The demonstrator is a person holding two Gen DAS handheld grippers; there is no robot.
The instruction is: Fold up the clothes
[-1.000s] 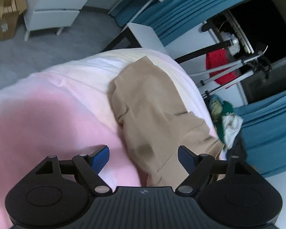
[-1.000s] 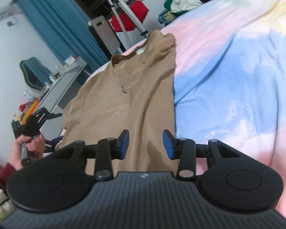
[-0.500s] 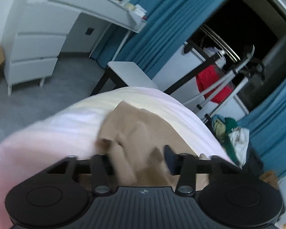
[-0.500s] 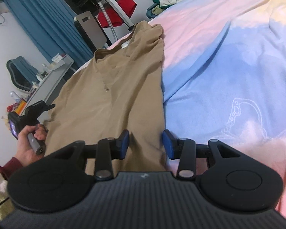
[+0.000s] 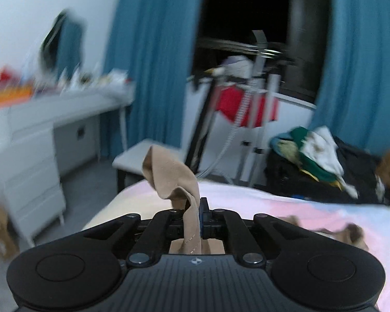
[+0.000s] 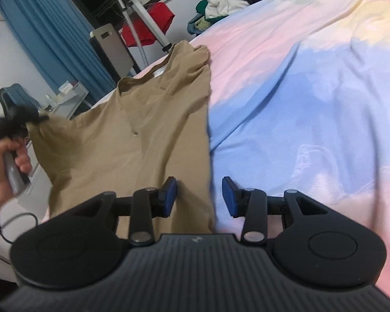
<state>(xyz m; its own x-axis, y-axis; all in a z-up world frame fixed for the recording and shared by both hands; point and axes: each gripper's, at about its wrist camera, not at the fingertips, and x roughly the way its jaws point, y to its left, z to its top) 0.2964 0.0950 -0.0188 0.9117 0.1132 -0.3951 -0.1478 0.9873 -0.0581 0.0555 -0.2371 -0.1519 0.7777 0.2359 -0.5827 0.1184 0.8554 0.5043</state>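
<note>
On the bed (image 6: 312, 83), one tan shirt (image 6: 153, 130) lies spread over a sheet dyed in pink, blue and pale yellow patches. Its long axis runs from the near edge of the right wrist view away toward the far corner of the bed, with the collar end pointing away toward the window side of the room and the hem end nearest the right gripper (image 6: 199, 195).

Two grippers are in play. The right gripper hangs low over the hem with its blue pads spread apart; the left pad sits over the cloth and the right pad over bare sheet, and the shirt's right edge runs between them, not pinched. The left gripper (image 5: 199, 214) is clenched on a fold of the shirt (image 5: 174, 179), which stands up from between its closed pads and curls over at the top. In the right wrist view that same gripper (image 6: 26, 117), held in the person's left hand (image 6: 5, 158), lifts the shirt's left side off the bed at the bed's left edge.

Around the bed are teal curtains (image 5: 153, 59), a white table (image 5: 52, 109) with drawers and blurred clutter on top, one metal stand (image 6: 140, 15) with a red garment (image 6: 148, 26) behind it, and one heap of mixed clothes (image 5: 314, 153).
</note>
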